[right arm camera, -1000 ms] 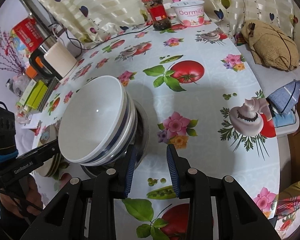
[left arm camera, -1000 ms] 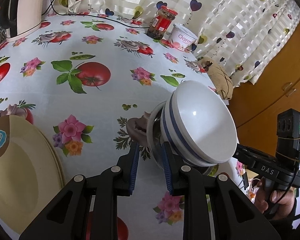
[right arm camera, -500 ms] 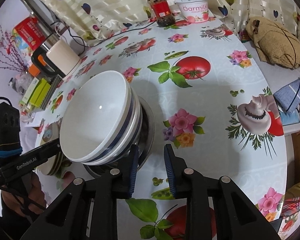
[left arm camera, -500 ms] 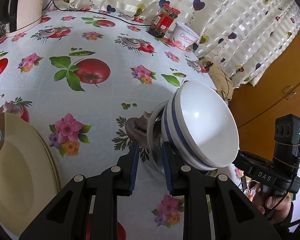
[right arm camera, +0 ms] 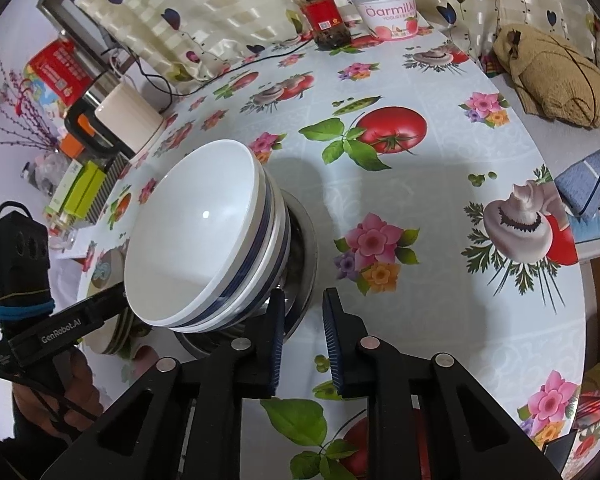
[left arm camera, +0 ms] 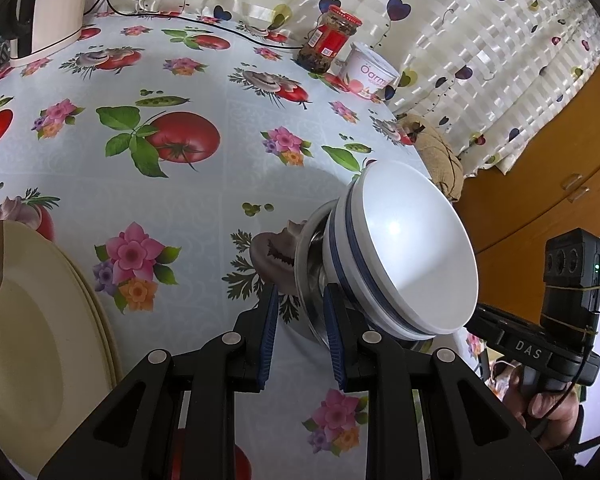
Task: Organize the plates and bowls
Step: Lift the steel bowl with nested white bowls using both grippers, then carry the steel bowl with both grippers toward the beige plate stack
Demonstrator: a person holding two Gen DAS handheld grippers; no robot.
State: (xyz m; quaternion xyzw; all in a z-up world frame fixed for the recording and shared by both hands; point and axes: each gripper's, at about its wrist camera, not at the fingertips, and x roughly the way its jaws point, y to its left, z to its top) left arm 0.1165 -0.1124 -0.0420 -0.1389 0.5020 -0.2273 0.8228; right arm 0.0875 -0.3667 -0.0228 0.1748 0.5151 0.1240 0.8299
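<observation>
Left wrist view, from left to right: cream plates (left arm camera: 24, 328) stacked at the near left edge of the bench (left arm camera: 204, 200). Then the left claw (left arm camera: 299, 326), low in the middle, half open, its blue pads on either side of the rim of a shiny metal bowl (left arm camera: 310, 264) and not pressing it. Inside the metal bowl, white bowls with blue stripes (left arm camera: 404, 252), nested together. Far back, a red-lidded jar (left arm camera: 329, 38) and just beside it a yogurt tub (left arm camera: 370, 76). At the far right, the other claw's black handle in a hand.

Right wrist view, from left to right: a hand around a black handle at the left edge. Up and behind it, a white kettle (right arm camera: 126, 120). Then the white bowls with blue stripes (right arm camera: 208, 240), sitting in the metal bowl (right arm camera: 304, 256) on the flowery bench (right arm camera: 440, 184). Next, the right claw (right arm camera: 304, 320), half open around the metal bowl's near rim, left pad against the rim, right pad just off it. Back along the curtain, the jar (right arm camera: 320, 16) and the tub (right arm camera: 388, 10). At the far right edge, a brown cloth bag (right arm camera: 552, 76).
</observation>
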